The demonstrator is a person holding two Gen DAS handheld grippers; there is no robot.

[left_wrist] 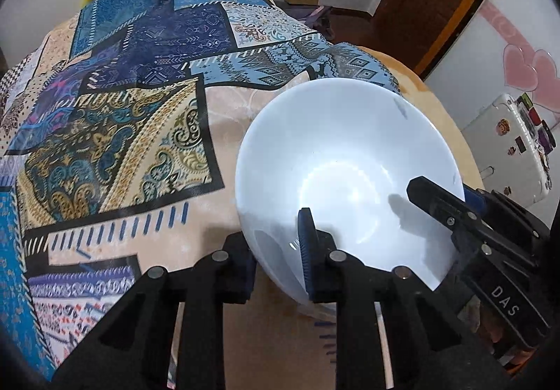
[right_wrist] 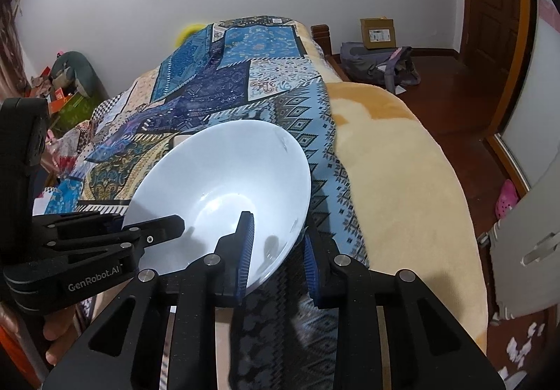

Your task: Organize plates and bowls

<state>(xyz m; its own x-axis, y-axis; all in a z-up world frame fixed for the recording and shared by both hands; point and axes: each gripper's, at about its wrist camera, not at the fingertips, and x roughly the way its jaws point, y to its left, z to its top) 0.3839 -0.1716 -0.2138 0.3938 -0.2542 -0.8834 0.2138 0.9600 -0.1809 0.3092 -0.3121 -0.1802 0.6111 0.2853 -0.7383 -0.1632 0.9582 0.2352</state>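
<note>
Gripping white bowl with 2 hand-held grippers

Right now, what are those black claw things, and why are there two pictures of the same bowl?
Those claws are hand-held grippers: a person holds one in each hand, and each carries a camera looking along its two fingers. One picture comes from the left gripper, the other from the right gripper, so each picture also shows the other claw at its side. Both pinch the rim of one white bowl, each with one finger inside and one outside, and the bowl is tipped. Under it lies a bed with a patterned blue quilt and a fluffy yellow blanket. I see no plates here.
</note>
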